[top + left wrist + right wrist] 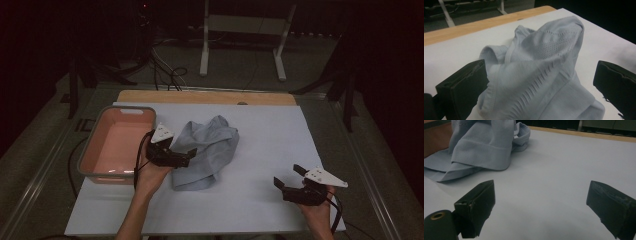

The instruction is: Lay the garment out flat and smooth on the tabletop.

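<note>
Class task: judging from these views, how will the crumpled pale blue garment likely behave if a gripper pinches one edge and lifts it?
The pale blue garment lies in soft folds, so it will probably droop and unfold rather than hold shape. Its thin, perforated knit suggests it is light. The ribbed hem should give the jaws of the left gripper some purchase.

fingers [485, 202] spread wide — crumpled cloth [481, 145] beyond

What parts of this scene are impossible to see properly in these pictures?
- Cloth: its underside and inner folds, hidden by its own crumpling, high view.
- Cloth's near edge: cut off by the bottom edge, left gripper view.
- Pink tub: its near inner wall, hidden by its rim, high view.
- Room behind the table: too dark.
</note>
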`<state>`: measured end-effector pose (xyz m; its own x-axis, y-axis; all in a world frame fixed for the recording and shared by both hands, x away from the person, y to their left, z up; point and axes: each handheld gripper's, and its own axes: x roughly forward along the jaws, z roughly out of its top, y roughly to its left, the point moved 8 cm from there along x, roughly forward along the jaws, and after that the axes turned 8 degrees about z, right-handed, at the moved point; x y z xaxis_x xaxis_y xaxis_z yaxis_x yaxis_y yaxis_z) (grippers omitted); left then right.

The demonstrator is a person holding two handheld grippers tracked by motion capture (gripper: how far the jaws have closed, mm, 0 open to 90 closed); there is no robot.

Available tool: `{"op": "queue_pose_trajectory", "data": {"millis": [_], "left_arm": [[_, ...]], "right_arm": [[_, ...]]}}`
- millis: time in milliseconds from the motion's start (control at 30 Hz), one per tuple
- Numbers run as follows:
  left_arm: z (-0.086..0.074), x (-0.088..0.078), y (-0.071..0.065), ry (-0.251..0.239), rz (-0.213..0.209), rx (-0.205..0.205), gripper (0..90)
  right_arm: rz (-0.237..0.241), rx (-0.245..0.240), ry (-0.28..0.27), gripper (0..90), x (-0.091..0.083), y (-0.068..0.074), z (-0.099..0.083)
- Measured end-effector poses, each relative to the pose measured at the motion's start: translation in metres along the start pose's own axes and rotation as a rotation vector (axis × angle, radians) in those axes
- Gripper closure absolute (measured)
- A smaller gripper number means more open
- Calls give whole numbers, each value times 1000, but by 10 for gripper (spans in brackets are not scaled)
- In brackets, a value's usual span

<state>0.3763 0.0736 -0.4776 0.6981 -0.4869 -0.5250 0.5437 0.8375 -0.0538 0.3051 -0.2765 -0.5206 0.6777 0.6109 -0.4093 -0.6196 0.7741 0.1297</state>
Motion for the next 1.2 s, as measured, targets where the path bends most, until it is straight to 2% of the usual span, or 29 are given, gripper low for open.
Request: {"op": "queue_pose_trajectory", "data": {"millis": [433,733,867,1067,1100,1200], "left_arm": [[-7,-11,5,-10,14,1,1],[-4,-20,6,-30,17,1,1],[-3,-21,6,-36,15,0,1],[-2,-22,4,-38,13,4,1],[-2,-23,5,-40,12,3,1],[-1,-24,6,-44,13,-2,1]], "right_arm": [[7,9,-19,85,-1,5,5],[26,-10,-34,88,5,17,27],[11,-29,-32,89,9,20,36],[30,-8,-43,90,22,25,52],[41,-6,-38,92,32,28,58],[45,-10,-31,92,40,31,64]]}}
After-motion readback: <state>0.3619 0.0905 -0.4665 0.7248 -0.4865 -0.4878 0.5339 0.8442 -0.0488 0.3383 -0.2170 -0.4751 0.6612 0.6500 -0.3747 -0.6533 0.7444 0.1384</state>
